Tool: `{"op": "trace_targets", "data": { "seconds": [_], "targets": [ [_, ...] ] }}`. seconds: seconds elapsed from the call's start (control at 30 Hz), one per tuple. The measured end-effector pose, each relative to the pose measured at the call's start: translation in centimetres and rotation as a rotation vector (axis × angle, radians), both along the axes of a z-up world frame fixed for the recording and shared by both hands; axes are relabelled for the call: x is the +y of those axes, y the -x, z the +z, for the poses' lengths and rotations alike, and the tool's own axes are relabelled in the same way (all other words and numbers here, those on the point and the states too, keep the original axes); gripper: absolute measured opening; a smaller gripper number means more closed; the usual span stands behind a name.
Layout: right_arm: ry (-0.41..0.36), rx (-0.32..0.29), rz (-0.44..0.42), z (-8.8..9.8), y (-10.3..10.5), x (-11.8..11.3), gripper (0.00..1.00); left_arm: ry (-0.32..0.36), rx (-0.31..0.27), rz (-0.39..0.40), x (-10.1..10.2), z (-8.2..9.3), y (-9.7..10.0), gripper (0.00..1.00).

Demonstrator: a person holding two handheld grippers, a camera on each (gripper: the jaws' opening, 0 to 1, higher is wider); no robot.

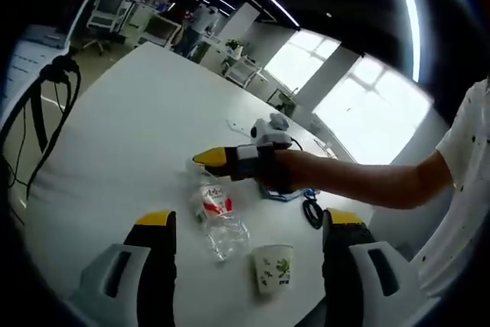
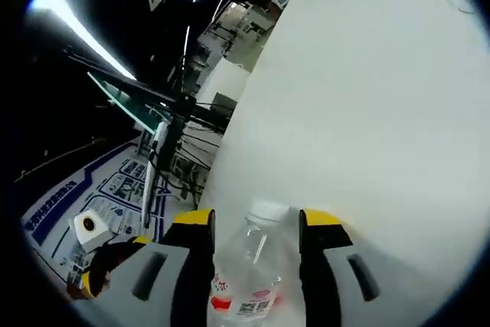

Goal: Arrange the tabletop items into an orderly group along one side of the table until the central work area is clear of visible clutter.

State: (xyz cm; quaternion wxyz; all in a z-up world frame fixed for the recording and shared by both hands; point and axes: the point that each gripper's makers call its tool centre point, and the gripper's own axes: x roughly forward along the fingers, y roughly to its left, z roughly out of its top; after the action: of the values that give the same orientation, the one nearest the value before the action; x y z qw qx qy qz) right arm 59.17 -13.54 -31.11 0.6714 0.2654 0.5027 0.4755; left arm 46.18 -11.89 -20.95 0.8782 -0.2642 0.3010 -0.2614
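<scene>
In my left gripper view, my left gripper [image 1: 249, 227] has its yellow-tipped jaws spread wide, holding nothing, low in the frame. Between them, on the smooth white surface [image 1: 130, 120], lies a clear crinkled plastic bottle [image 1: 217, 216] with a red label; a paper cup [image 1: 272, 267] stands lower right of it. My right gripper [image 1: 210, 158] reaches in from the right above the bottle. In my right gripper view, those jaws flank the bottle [image 2: 249, 266]; whether they are pressing on it I cannot tell.
</scene>
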Motion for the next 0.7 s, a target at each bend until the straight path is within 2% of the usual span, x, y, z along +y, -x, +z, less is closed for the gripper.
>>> {"op": "trace_targets", "data": {
  "seconds": [0.37,0.47,0.53,0.7],
  "targets": [
    [-0.026,0.038,-0.028,-0.6,0.1,0.7,0.29,0.015,0.012,0.006,0.2,-0.6,0.0,0.79],
    [0.0,0.013,-0.02,-1.2,-0.1,0.5,0.23,0.015,0.014,0.006,0.2,-0.7,0.0,0.8],
    [-0.013,0.036,-0.035,-1.0,0.0,0.6,0.21,0.014,0.012,0.006,0.2,-0.7,0.0,0.79],
    [-0.005,0.024,-0.035,-0.9,0.1,0.6,0.21,0.014,0.014,0.009,0.2,-0.8,-0.1,0.79]
  ]
}}
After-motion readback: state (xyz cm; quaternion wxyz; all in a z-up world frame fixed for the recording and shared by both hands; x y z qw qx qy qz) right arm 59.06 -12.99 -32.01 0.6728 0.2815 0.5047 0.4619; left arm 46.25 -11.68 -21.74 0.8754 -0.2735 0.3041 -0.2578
